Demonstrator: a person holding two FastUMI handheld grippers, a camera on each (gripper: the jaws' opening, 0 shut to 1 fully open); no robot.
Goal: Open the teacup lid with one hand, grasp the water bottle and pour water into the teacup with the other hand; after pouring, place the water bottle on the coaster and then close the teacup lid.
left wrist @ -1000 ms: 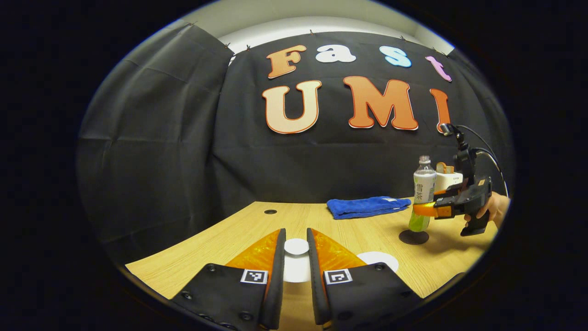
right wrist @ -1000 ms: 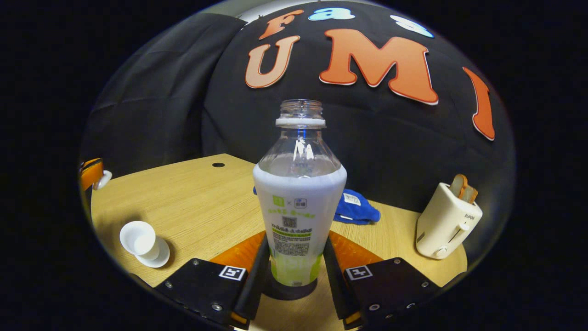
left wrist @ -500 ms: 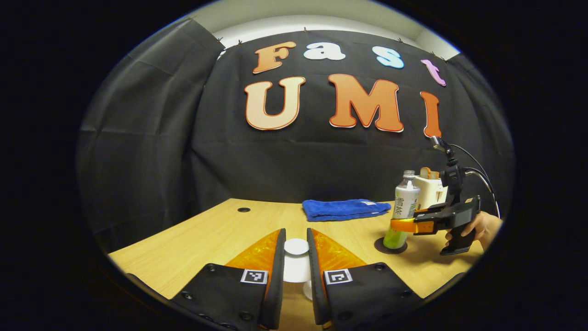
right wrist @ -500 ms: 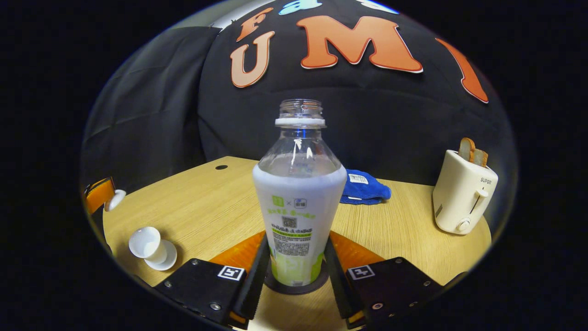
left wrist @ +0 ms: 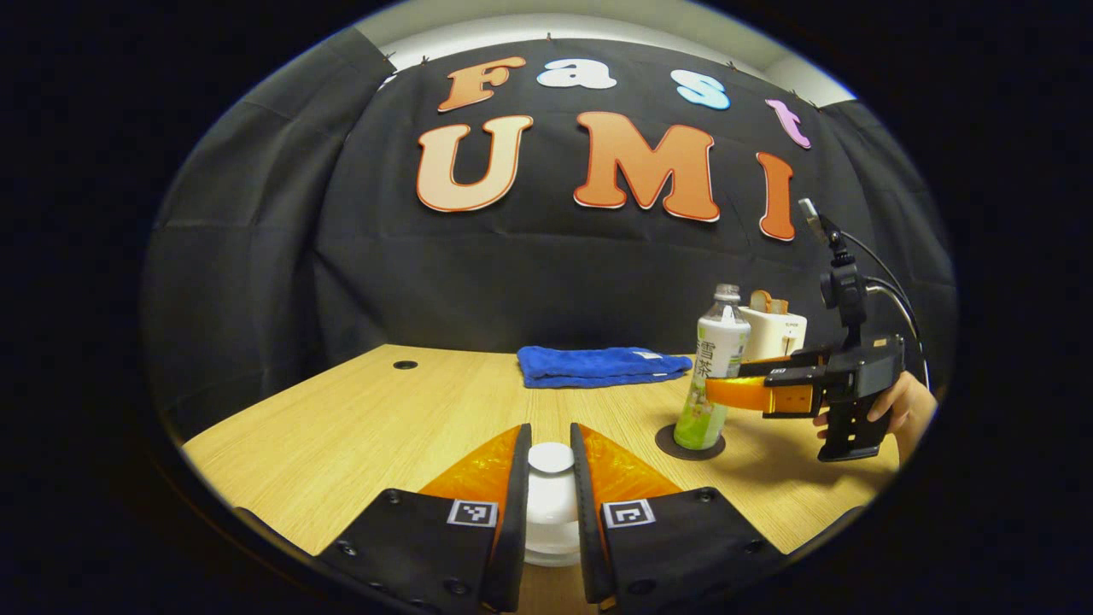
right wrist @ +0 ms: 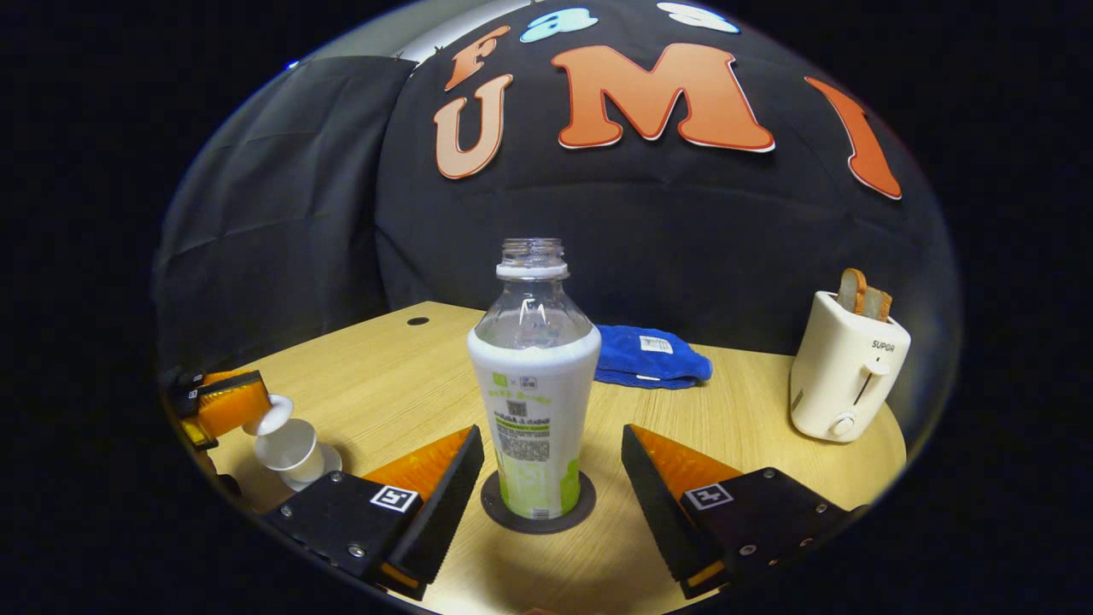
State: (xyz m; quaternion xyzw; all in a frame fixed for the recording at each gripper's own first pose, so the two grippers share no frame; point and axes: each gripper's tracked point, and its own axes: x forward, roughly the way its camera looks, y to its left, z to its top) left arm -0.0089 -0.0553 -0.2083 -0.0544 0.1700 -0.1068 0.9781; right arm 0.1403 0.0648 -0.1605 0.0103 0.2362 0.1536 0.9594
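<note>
Water bottle [right wrist: 533, 401]: stands upright and uncapped on the coaster [right wrist: 538, 512], near the middle of the surface [right wrist: 393, 376]. One bottle, one coaster. Judged reason: the pour is done and the coaster is its assigned resting place.

Right claw [right wrist: 552, 478]: released; both fingers stand apart from the bottle, one on each side, with a clear gap. In the left gripper view this claw [left wrist: 726, 391] sits level beside the bottle, held by a hand [left wrist: 901, 414].

Left claw [left wrist: 551, 487]: clenched on the teacup lid [left wrist: 551, 461]; both fingers press its sides, knob showing between them.

Teacup [right wrist: 290, 448]: on its saucer [right wrist: 329, 465] near the surface edge. In the right gripper view the lid [right wrist: 273, 418] sits tilted just above the rim; contact cannot be told. One cup, one lid, one saucer.

Judged reason for lid position: held over the cup ready to be lowered; closing is the step left.

Bystanders: one blue towel [right wrist: 649, 354] at the back; one toaster [right wrist: 845, 367] holding bread, well apart from the bottle.

Claw count: two.
</note>
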